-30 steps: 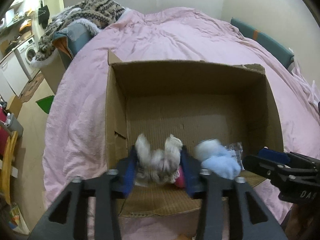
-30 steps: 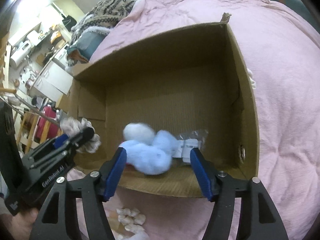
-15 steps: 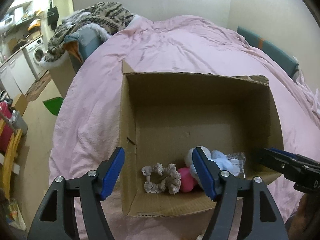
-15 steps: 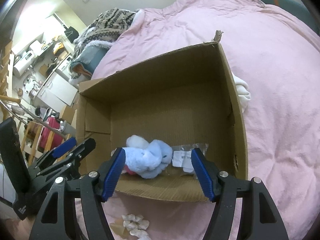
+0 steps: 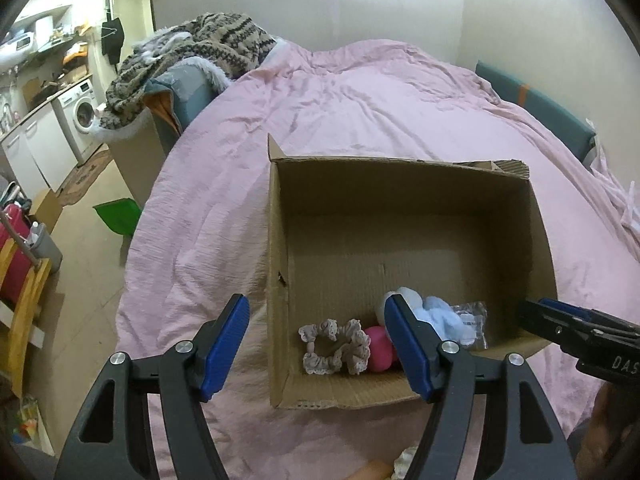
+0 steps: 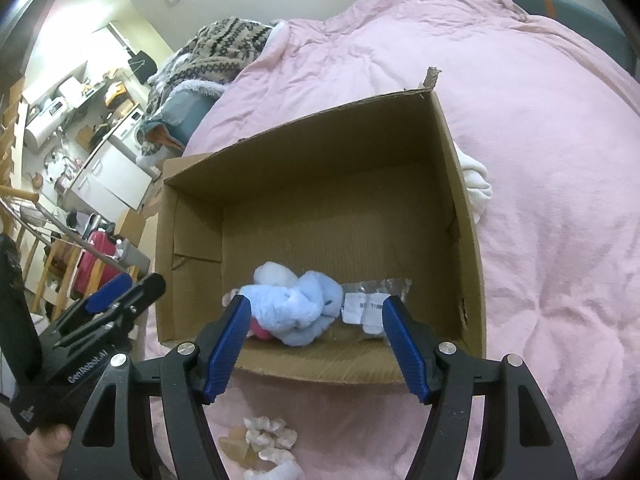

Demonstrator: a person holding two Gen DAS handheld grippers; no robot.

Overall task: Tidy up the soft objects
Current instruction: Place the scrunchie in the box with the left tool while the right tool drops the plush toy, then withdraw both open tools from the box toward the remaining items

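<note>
You're holding both claws, left claw [image 5: 316, 344] and right claw [image 6: 316, 344], open and empty above the brown cardboard box [image 6: 460, 200]; the cream frilly scrunchie [image 6: 270, 438] is lying on the pink bed under your right claw, nearer it.

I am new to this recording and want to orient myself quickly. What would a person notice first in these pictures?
The open cardboard box on the pink duvet draws the eye first. Small soft things cluster along its near wall: a beige scrunchie, a pink ball, a light blue plush and a clear packet. Both grippers, left and right, hover before the box with jaws open and nothing held.
</note>
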